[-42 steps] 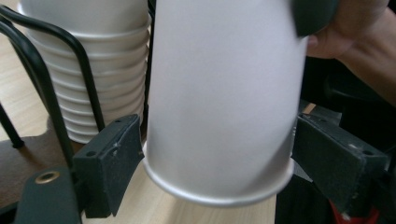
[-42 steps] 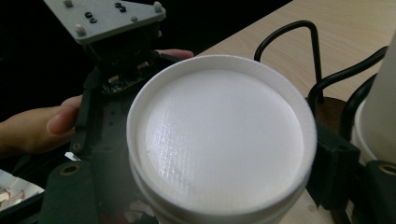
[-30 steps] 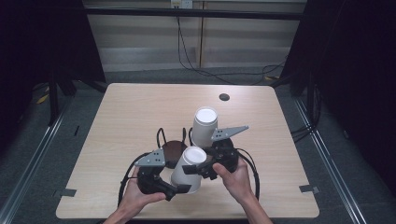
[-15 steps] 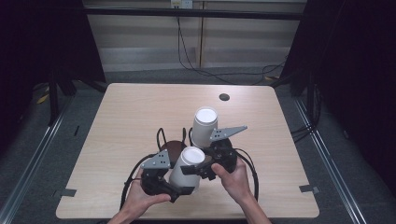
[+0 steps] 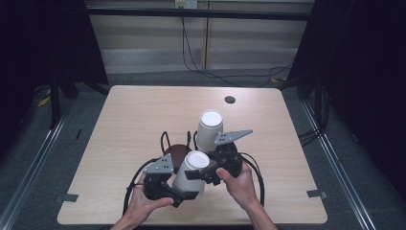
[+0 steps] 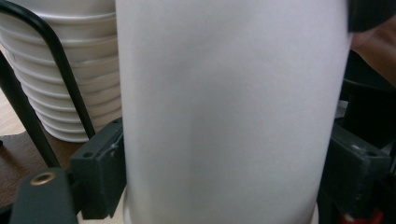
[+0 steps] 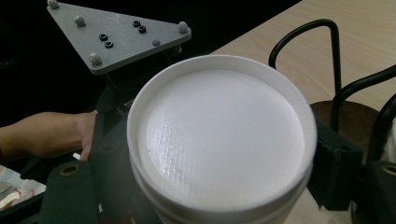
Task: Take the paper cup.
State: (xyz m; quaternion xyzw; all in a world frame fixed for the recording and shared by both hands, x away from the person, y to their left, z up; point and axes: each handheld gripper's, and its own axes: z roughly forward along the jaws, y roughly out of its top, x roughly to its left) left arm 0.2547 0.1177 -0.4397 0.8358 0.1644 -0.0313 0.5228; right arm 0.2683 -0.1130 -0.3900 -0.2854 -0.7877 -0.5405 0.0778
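Observation:
An upside-down white paper cup (image 5: 191, 171) is held above the table's near edge between both grippers. In the left gripper view my left gripper (image 6: 224, 186) has just been closing, and both pads press the cup's wall (image 6: 233, 107). In the right gripper view my right gripper (image 7: 219, 158) grips the cup just under its closed end (image 7: 219, 135). Its jaws have just opened a little, and the pads look still in contact. A second rim shows beneath that end, as of a nested cup. In the high view the left gripper (image 5: 187, 188) is low on the cup and the right gripper (image 5: 200, 173) is higher.
A tall stack of white cups (image 5: 209, 128) stands just behind the right hand, and its ribbed rims (image 6: 70, 98) show in the left gripper view. A brown round base with black wire loops (image 5: 176, 149) sits beside it. A small dark disc (image 5: 230, 99) lies near the far edge of the wooden table (image 5: 129, 120).
The left gripper's jaws have come in against the cup's lower wall. The cup leans slightly more to the left. Both hands stay where they were.

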